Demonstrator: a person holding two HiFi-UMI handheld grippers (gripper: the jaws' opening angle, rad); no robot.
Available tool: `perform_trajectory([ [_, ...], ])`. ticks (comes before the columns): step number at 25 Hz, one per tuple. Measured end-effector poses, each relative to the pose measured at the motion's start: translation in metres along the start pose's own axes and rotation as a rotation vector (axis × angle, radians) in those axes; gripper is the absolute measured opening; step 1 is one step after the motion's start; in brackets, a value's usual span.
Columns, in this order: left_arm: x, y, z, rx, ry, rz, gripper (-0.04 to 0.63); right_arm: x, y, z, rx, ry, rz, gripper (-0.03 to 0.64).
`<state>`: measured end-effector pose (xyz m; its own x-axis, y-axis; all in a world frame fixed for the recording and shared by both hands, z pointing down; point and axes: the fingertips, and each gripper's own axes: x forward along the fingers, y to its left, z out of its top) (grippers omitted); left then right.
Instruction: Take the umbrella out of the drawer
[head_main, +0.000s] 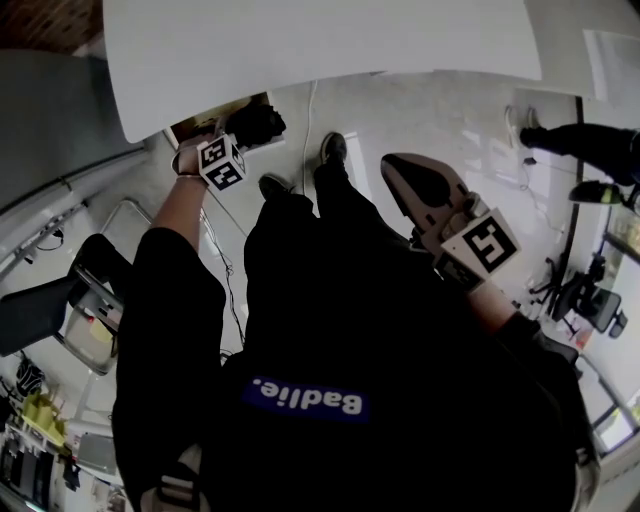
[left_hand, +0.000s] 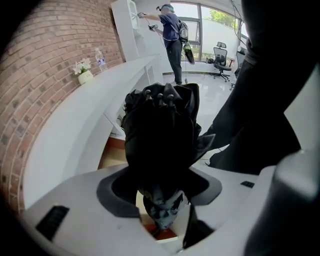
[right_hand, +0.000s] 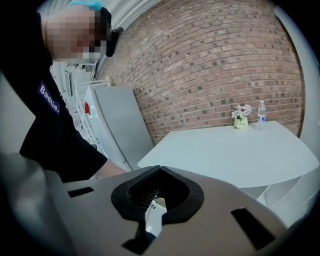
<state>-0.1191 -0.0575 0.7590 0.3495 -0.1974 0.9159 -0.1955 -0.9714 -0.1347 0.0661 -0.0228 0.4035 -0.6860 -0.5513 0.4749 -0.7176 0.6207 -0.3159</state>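
Far left, at ten o'clock in the head view, the left gripper (head_main: 238, 140) with its marker cube has its jaws pinching the black folded fabric umbrella (head_main: 256, 124). The umbrella hangs at eleven o'clock, just above the open wood-lined drawer (head_main: 190, 128) under the curved white counter (head_main: 320, 40). Whether it touches the drawer rim, I cannot tell.

The left gripper view is filled with it. The umbrella (left_hand: 160, 135) is a bunched dark canopy with a row of rib tips at twelve o'clock. A crumpled greyish end pokes through between the jaws at six o'clock.

At centre, white lettering reads "Badlie." on a blue patch (head_main: 305, 400) on the black shirt (head_main: 330, 300), upside down to the camera.

On the right, at two o'clock, the grey right gripper (head_main: 396, 168) has its jaws pressed together tip to tip, with nothing between them (right_hand: 156, 169).
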Motion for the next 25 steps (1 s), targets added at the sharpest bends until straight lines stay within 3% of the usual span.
perform_trajectory([
  [17, -0.138, 0.010, 0.075, -0.225, -0.258, 0.159, 0.232, -0.009, 0.030, 0.061, -0.091, -0.164, 0.065, 0.026],
  [25, -0.191, 0.025, 0.095, -0.282, -0.320, 0.204, 0.232, -0.006, 0.032, 0.074, -0.107, -0.207, 0.101, 0.026],
])
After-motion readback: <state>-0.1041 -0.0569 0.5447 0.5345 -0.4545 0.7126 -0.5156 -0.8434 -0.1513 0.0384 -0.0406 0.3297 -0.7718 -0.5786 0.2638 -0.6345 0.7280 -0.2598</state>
